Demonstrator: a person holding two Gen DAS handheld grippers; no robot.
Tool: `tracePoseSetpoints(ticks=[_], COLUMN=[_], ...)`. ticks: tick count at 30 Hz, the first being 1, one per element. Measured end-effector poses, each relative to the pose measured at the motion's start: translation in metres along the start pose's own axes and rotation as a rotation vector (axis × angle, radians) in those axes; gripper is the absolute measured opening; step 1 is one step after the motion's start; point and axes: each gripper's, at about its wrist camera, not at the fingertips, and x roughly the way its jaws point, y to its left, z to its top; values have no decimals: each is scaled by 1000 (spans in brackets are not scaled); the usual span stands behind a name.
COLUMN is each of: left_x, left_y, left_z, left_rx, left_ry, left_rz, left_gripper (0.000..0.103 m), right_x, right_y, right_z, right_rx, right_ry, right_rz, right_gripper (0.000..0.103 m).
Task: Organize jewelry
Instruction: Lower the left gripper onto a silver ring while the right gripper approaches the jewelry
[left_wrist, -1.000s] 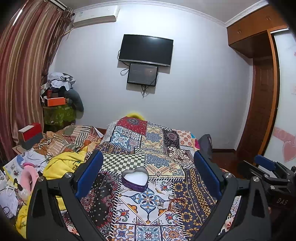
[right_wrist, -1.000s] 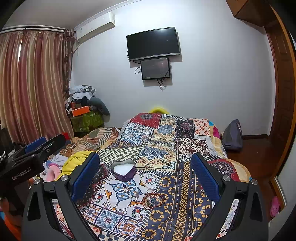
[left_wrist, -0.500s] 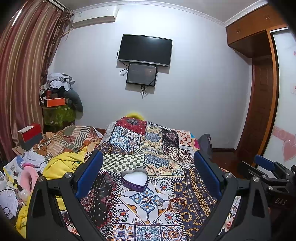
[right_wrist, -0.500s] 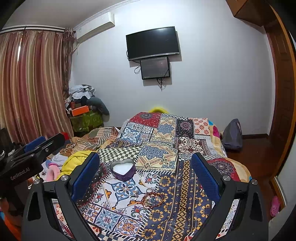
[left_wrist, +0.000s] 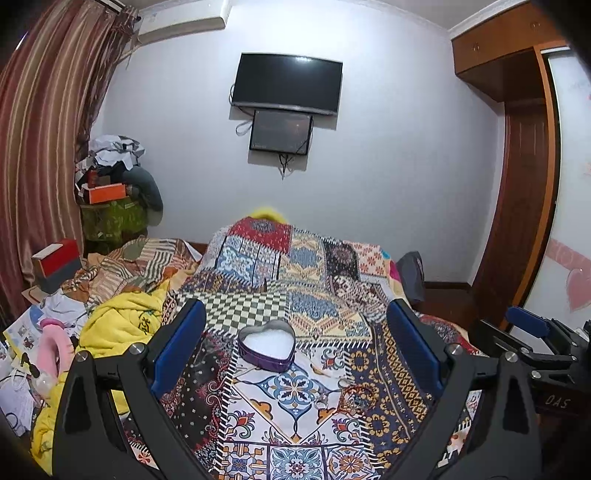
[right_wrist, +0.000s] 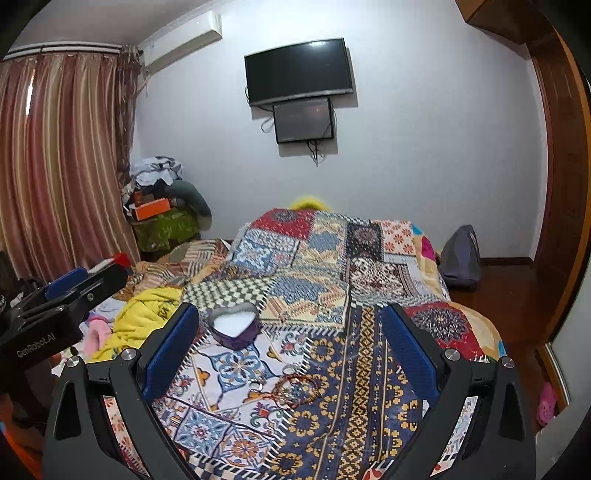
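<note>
Little has moved since the earlier frames: both cameras have shifted only slightly, and the heart-shaped tin (left_wrist: 266, 345) lies where it did on the patchwork bedspread (left_wrist: 295, 266).

Left gripper (left_wrist: 295, 354): jaws spread wide, blue pads well apart, nothing held; the tin lies between and beyond them. Right gripper (right_wrist: 290, 350): jaws equally wide, nothing held.

Hidden or unclear: the lower bodies of both grippers are cut off by the frame edges. The jewelry (right_wrist: 291, 386), a reddish loop or cord with a few small rings beside it, blends into the busy print; individual pieces cannot be told apart with certainty. In the left view the same cluster (left_wrist: 352, 397) is fainter still.

Differences between views: the right view shows the jewelry more plainly, near the middle between its pads, and the left gripper's side at the left edge. The left view shows the tin more centrally and the right gripper's side at the right edge.

Orientation: the tin (right_wrist: 234, 325) is open, lying flat, white inside, purple-walled. Its lobes point toward the far wall and its tip toward the cameras. The jewelry lies nearer the cameras than the tin, to its right, apart from it.
</note>
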Motion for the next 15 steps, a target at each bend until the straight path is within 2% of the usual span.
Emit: tracePoseSetpoints(ticks=[11,15], left_x=[67,92], left_y=[3,2], left_z=[-34,-54], left_rx=[16,34], left_ry=[189,276], left_rz=[0,1], left_gripper=[99,93], right_x=[49,62], right_y=[-29,-36], right_z=[-30,-42], right_rx=[-2,-8], right_ry=[152,204], right_rz=[-59,-61], right_gripper=[98,94])
